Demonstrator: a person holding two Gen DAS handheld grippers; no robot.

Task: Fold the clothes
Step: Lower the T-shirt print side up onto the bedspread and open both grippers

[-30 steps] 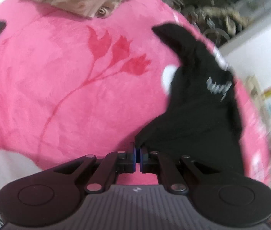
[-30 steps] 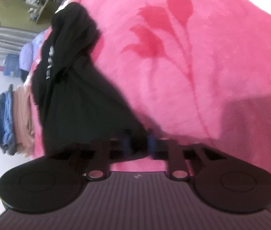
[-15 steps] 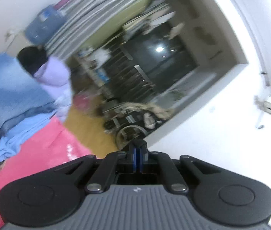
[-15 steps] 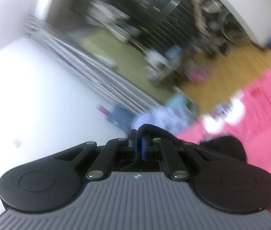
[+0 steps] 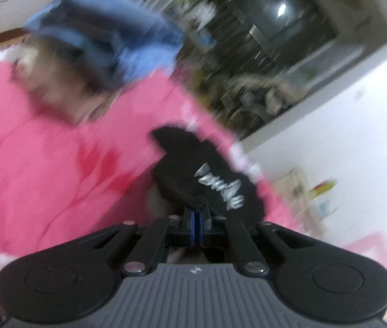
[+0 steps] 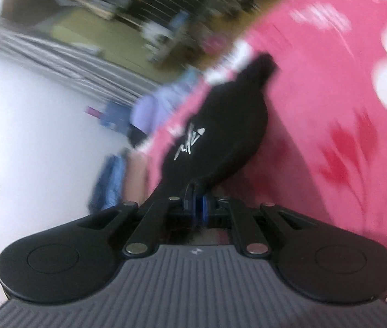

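Note:
A black garment (image 5: 193, 169) with white lettering stretches away from my left gripper (image 5: 196, 213), which is shut on its near edge. In the right wrist view the same black garment (image 6: 220, 142) runs forward from my right gripper (image 6: 197, 205), shut on another part of its edge. The garment hangs above a pink blanket (image 5: 43, 169) with red flowers, which also shows in the right wrist view (image 6: 330, 109). Both views are motion-blurred.
A stack of folded blue clothes (image 5: 105, 41) and a beige piece (image 5: 48, 87) sit at the blanket's far side. Folded blue and purple clothes (image 6: 111, 180) lie beyond the blanket's edge. White walls and dark shelving stand behind.
Both grippers swung up toward the room and now tilt back down at the blanket. The black garment stays clamped in both and is now drawn out forward.

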